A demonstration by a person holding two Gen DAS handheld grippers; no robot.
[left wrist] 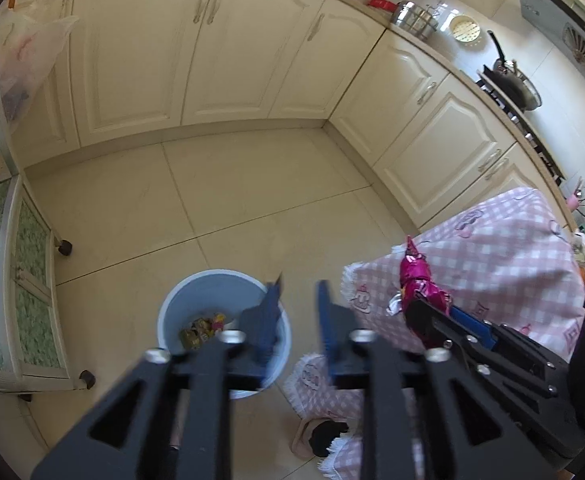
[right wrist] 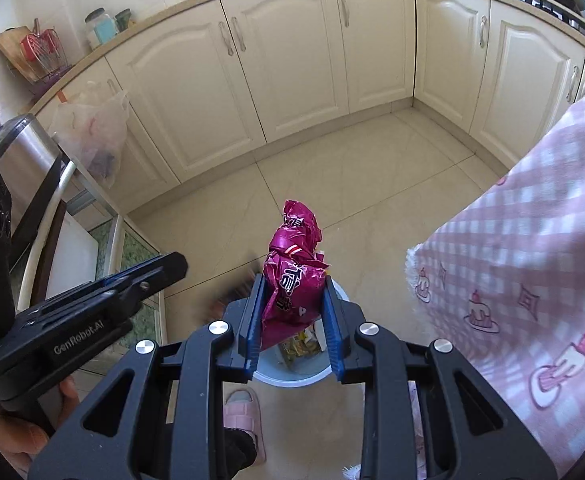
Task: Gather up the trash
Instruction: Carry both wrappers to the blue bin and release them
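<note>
The right gripper (right wrist: 294, 316) clamps a crumpled magenta wrapper (right wrist: 292, 272) above a pale blue bin (right wrist: 292, 378) holding scraps. The left gripper (right wrist: 172, 266) enters at nine o'clock; a pink checked cloth (right wrist: 532, 260) hangs at three o'clock.

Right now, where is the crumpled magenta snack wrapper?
The crumpled magenta snack wrapper sits centre in the right wrist view, clamped between the right gripper fingers above the pale blue plastic bin, left of the pink checked tablecloth.

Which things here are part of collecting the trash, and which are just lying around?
Part of the job:
- magenta wrapper, held by the right gripper
- blue bin
- left gripper, jaws apart, empty

Lying about:
- pink checked cloth
- plastic bag
- pink slipper
</note>
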